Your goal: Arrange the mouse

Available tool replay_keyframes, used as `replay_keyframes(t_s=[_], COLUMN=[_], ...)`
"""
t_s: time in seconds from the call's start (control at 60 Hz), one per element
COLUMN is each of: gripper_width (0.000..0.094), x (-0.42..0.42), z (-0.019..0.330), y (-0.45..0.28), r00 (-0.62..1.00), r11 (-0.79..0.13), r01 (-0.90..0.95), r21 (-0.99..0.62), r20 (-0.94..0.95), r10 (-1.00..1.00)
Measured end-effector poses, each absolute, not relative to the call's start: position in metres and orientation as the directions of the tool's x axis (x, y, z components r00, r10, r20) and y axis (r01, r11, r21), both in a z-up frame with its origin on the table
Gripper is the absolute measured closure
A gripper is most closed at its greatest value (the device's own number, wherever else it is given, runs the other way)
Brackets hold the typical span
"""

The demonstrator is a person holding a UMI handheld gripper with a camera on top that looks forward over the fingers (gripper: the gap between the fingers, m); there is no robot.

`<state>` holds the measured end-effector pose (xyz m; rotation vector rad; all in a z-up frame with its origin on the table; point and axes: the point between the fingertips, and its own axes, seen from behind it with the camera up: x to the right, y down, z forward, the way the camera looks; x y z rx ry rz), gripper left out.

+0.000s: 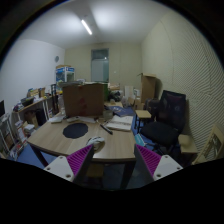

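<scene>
- Gripper fingers stand wide apart, nothing between them; pink pads face inward on each finger.
- Mouse, pale, sits at the near edge of the wooden table, just ahead of the left finger and close to its tip; contact between finger and mouse cannot be determined.
- Mouse mat, dark and round, lies on the table beyond the mouse and to its left, apart from it.
- Papers lie on the right part of the table; a small dark item sits between them and the mat, identity unclear.
- Cardboard box, large, stands at the far end of the table.
- Black chair stands to the right of the table; shelves with clutter line the left wall.
- Ceiling light is lit.
</scene>
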<state>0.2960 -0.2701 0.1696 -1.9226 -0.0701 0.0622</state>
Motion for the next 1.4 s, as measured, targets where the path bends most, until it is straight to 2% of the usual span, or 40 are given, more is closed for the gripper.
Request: replay_keyframes(t_s=[0.35, 0.667, 0.9, 1.05, 1.367, 1.4], gripper_width=[0.0096, 0.0096, 0.0097, 0.0092, 0.0110, 0.0197], x=[0.274, 0.191, 0.160, 0.154, 0.154, 0.157], z=[0.147, 0.061, 0.009, -0.008, -0.014, -0.014], y=[-0.261, -0.193, -0.131, -0.099, -0.041, -0.037], r00=[0.992, 0.960, 0.957, 0.965, 0.990, 0.992], r11=[-0.382, -0.444, -0.502, -0.530, -0.545, -0.545], r01=[0.039, 0.034, 0.045, 0.035, 0.056, 0.057], r21=[-0.923, -0.896, -0.864, -0.848, -0.836, -0.837], r20=[-0.010, -0.094, -0.106, -0.109, -0.026, -0.014], r10=[0.125, 0.263, 0.269, 0.239, 0.141, 0.126])
